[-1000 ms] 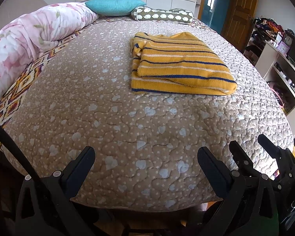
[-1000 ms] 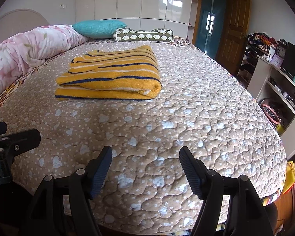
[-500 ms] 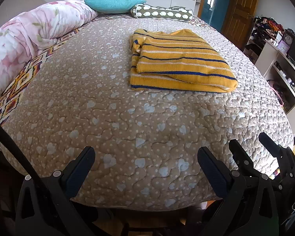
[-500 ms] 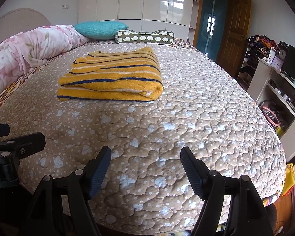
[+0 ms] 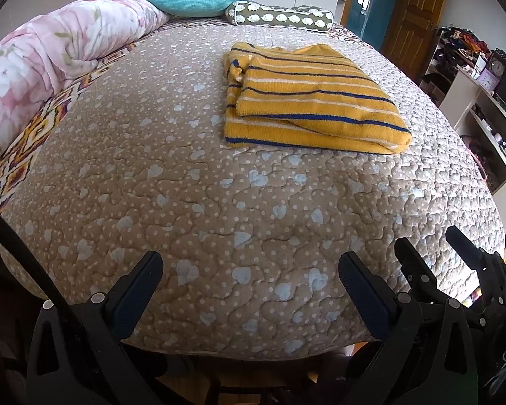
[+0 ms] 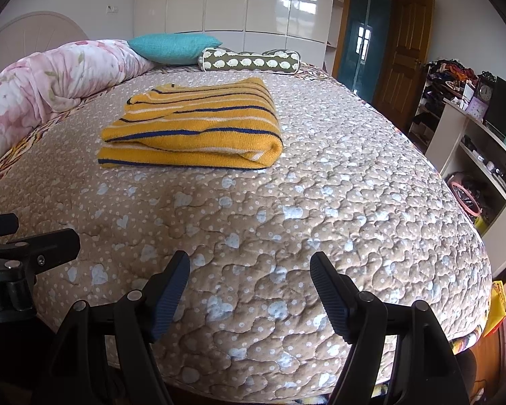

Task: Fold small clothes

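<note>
the yellow striped sweater (image 5: 307, 101) lies folded into a thick rectangle on the quilted bedspread (image 5: 219, 202), about midway up the bed and well back from the foot edge, its rounded fold facing the foot edge and its looser stacked layers showing along the side nearer the pink floral duvet (image 5: 50, 60). it looks already folded, so the step in hand is likely a last check or tidy before leaving it. to do that well, come in low from the foot edge, take only the slack layer on the duvet side, and square it to the layer beneath without dragging the whole bundle across the bedspread; knit like this will stretch and skew if pulled from one corner, so both sides should move together. the left gripper (image 5: 249, 290) hangs over the foot edge with its fingers spread wide and nothing between them. the right gripper (image 6: 249, 280) sits just beside it, fingers likewise apart and empty. a teal pillow (image 5: 195, 0) and a patterned bolster (image 5: 280, 18) lie at the head edge, well apart from the sweater.
</note>
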`<move>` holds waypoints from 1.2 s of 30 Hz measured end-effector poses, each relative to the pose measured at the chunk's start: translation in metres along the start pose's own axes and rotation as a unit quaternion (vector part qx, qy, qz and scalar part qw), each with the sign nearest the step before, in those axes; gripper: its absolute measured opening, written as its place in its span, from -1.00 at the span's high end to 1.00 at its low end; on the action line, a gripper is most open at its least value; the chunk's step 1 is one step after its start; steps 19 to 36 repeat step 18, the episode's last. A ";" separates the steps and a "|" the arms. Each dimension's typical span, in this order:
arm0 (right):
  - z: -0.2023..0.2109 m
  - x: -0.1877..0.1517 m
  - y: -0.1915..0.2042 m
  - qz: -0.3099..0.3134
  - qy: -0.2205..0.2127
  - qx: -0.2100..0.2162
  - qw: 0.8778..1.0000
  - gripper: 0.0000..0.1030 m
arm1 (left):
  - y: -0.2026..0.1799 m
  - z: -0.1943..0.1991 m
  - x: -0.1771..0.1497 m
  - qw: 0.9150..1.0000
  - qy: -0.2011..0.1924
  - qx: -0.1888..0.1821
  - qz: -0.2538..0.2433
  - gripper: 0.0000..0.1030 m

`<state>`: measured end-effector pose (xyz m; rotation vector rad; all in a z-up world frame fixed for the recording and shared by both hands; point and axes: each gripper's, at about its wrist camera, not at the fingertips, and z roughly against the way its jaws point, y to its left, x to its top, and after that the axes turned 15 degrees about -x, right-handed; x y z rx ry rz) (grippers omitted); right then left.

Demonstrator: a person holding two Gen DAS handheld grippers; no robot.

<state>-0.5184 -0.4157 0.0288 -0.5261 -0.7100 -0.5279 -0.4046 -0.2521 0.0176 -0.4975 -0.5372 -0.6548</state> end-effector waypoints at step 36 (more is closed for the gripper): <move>-0.003 0.001 0.012 0.024 0.005 0.012 1.000 -0.54 | 0.007 0.003 -0.003 1.000 -0.015 0.021 0.001 -1.00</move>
